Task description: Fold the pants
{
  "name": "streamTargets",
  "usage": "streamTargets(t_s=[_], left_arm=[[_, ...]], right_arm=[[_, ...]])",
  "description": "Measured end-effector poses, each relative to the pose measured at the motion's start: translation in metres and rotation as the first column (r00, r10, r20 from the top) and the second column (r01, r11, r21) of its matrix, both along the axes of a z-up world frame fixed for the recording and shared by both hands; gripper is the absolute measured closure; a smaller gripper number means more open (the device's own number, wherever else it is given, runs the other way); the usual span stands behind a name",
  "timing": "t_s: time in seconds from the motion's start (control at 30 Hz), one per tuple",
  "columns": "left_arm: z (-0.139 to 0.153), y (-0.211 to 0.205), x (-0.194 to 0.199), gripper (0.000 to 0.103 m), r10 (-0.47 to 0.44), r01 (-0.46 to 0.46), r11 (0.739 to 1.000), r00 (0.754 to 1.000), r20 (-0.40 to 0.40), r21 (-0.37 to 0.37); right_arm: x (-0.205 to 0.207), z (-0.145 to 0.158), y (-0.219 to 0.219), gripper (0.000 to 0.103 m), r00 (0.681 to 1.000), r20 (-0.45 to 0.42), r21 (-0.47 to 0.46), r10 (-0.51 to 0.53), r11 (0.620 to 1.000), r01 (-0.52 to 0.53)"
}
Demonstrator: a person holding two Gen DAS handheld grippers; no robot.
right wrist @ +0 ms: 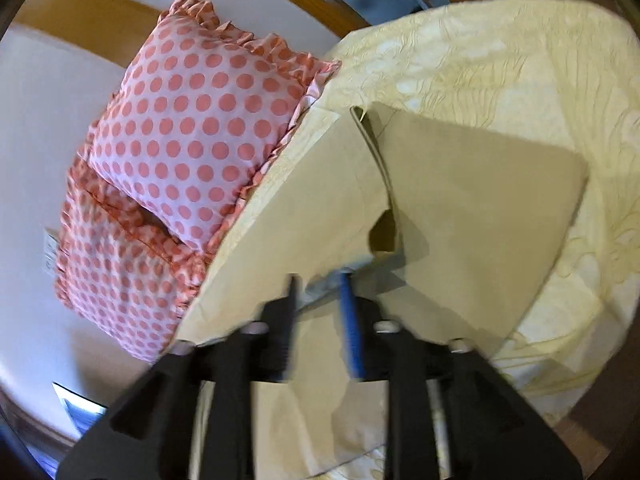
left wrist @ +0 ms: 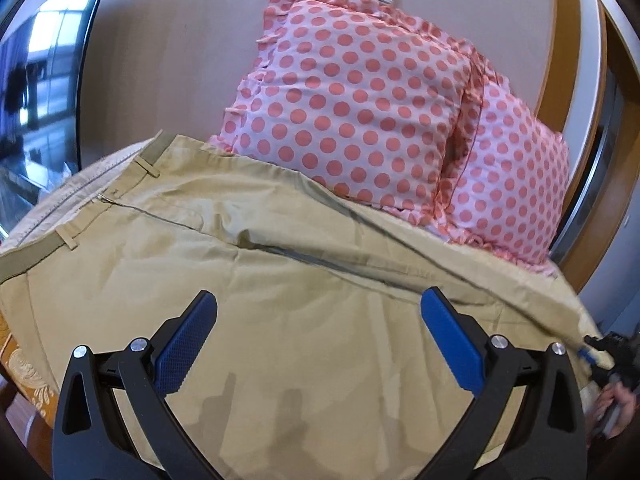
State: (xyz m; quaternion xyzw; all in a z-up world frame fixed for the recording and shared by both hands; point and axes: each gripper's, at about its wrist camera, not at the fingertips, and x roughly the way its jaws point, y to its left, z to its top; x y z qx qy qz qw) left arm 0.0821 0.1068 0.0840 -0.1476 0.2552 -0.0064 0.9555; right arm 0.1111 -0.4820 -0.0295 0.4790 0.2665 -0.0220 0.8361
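Tan pants (left wrist: 248, 280) lie spread on the bed, waistband with belt loops at the far left. My left gripper (left wrist: 320, 316) hangs open and empty just above the pants' middle. My right gripper (right wrist: 320, 280) is shut on the leg ends of the pants (right wrist: 460, 208) and holds them lifted off the bedspread; the cloth drapes away from the blue pads. The right gripper also shows at the right edge of the left wrist view (left wrist: 596, 350), pinching the pants' edge.
Two pink polka-dot pillows (left wrist: 360, 108) lean against the wall behind the pants; they also show in the right wrist view (right wrist: 192, 136). A cream embroidered bedspread (right wrist: 500, 64) covers the bed. A wooden frame (left wrist: 560, 60) stands at the right.
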Motion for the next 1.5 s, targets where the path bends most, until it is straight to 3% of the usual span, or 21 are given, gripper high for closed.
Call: streamTargets(t_s=[0.1, 0.13, 0.17, 0.2, 0.27, 0.43, 0.57, 0.67, 0.7, 0.77, 0.8, 0.83, 0.9, 1.07, 1.13, 1.23, 1.3, 1.33, 1.43, 1.47, 1.5], left_arm=[[0.004, 0.015, 0.015, 0.001, 0.028, -0.028, 0.999, 0.999, -0.035, -0.024], [0.004, 0.018, 0.022, 0.001, 0.031, -0.032, 0.999, 0.998, -0.054, -0.026], [0.004, 0.020, 0.028, 0.001, 0.031, -0.033, 0.999, 0.997, -0.066, -0.028], [0.004, 0.023, 0.035, 0.001, 0.024, -0.027, 0.999, 0.997, -0.077, -0.033], [0.005, 0.027, 0.055, 0.001, 0.013, -0.018, 0.999, 0.994, -0.109, -0.045], [0.006, 0.043, 0.114, 0.001, 0.033, -0.051, 0.994, 0.984, -0.173, -0.101], [-0.008, 0.058, 0.168, 0.001, 0.058, -0.111, 0.978, 0.959, -0.277, -0.178], [-0.014, 0.060, 0.203, 0.003, 0.122, -0.168, 0.978, 0.941, -0.315, -0.124], [-0.016, 0.062, 0.215, 0.009, 0.157, -0.198, 0.976, 0.931, -0.330, -0.095], [-0.022, 0.070, 0.227, 0.037, 0.168, -0.221, 0.969, 0.918, -0.359, -0.112], [-0.026, 0.078, 0.229, 0.064, 0.156, -0.229, 0.960, 0.914, -0.374, -0.160], [-0.026, 0.083, 0.226, 0.076, 0.157, -0.240, 0.954, 0.912, -0.380, -0.182], [-0.020, 0.090, 0.205, 0.085, 0.163, -0.244, 0.949, 0.922, -0.350, -0.201], [0.007, 0.096, 0.075, 0.085, 0.213, -0.242, 0.962, 0.956, -0.202, -0.129], [0.003, 0.096, 0.012, 0.085, 0.277, -0.289, 0.955, 0.948, -0.159, -0.061], [-0.025, 0.107, -0.046, 0.085, 0.328, -0.340, 0.940, 0.922, -0.207, -0.024], [-0.048, 0.122, -0.058, 0.085, 0.335, -0.359, 0.932, 0.899, -0.280, -0.037], [-0.058, 0.132, -0.059, 0.085, 0.319, -0.364, 0.927, 0.894, -0.314, -0.095], [-0.054, 0.148, -0.043, 0.085, 0.252, -0.327, 0.919, 0.918, -0.307, -0.222], [-0.048, 0.153, -0.031, 0.081, 0.236, -0.315, 0.913, 0.927, -0.293, -0.260], [-0.041, 0.159, -0.016, 0.061, 0.216, -0.297, 0.909, 0.935, -0.280, -0.292]], right_arm=[[0.009, 0.000, 0.000, 0.057, 1.000, 0.005, 0.000, -0.005, 1.000, 0.005], [0.014, -0.002, -0.002, 0.063, 1.000, -0.005, -0.003, -0.011, 1.000, 0.011], [0.021, -0.004, -0.003, 0.077, 1.000, -0.022, 0.000, -0.018, 1.000, 0.018], [0.028, -0.012, -0.008, 0.102, 0.999, -0.043, 0.032, -0.021, 0.999, 0.022], [0.029, -0.019, -0.015, 0.102, 1.000, -0.006, 0.088, -0.011, 0.996, 0.011], [-0.008, 0.026, -0.027, 0.102, 0.979, 0.201, -0.007, -0.038, 0.999, 0.040], [-0.020, 0.044, -0.036, 0.102, 0.968, 0.248, -0.038, -0.030, 0.998, 0.040], [-0.022, 0.048, -0.040, 0.102, 0.965, 0.263, -0.048, -0.016, 0.998, 0.030], [-0.021, 0.049, -0.042, 0.102, 0.965, 0.261, -0.048, -0.015, 0.998, 0.028], [-0.021, 0.048, -0.044, 0.102, 0.966, 0.257, -0.055, -0.015, 0.998, 0.030], [-0.021, 0.048, -0.044, 0.102, 0.967, 0.256, -0.057, -0.014, 0.998, 0.029], [-0.021, 0.047, -0.044, 0.102, 0.967, 0.255, -0.059, -0.011, 0.998, 0.027], [-0.022, 0.045, -0.046, 0.102, 0.968, 0.249, -0.076, -0.007, 0.997, 0.027], [-0.033, 0.027, -0.057, 0.102, 0.978, 0.205, -0.086, -0.042, 0.994, 0.061], [-0.037, 0.011, -0.061, 0.102, 0.986, 0.157, -0.079, -0.052, 0.995, 0.065], [-0.036, -0.017, -0.063, 0.102, 0.996, 0.063, -0.053, -0.066, 0.996, 0.069], [-0.036, -0.030, -0.064, 0.102, 0.996, 0.044, -0.016, -0.072, 0.997, 0.073], [-0.037, -0.028, -0.062, 0.102, 0.996, 0.050, -0.026, -0.073, 0.997, 0.074], [-0.038, -0.016, -0.058, 0.102, 0.995, 0.070, -0.073, -0.066, 0.995, 0.072], [-0.039, -0.012, -0.057, 0.102, 0.994, 0.085, -0.081, -0.063, 0.994, 0.070], [-0.038, -0.006, -0.056, 0.102, 0.994, 0.093, -0.087, -0.061, 0.994, 0.069]])
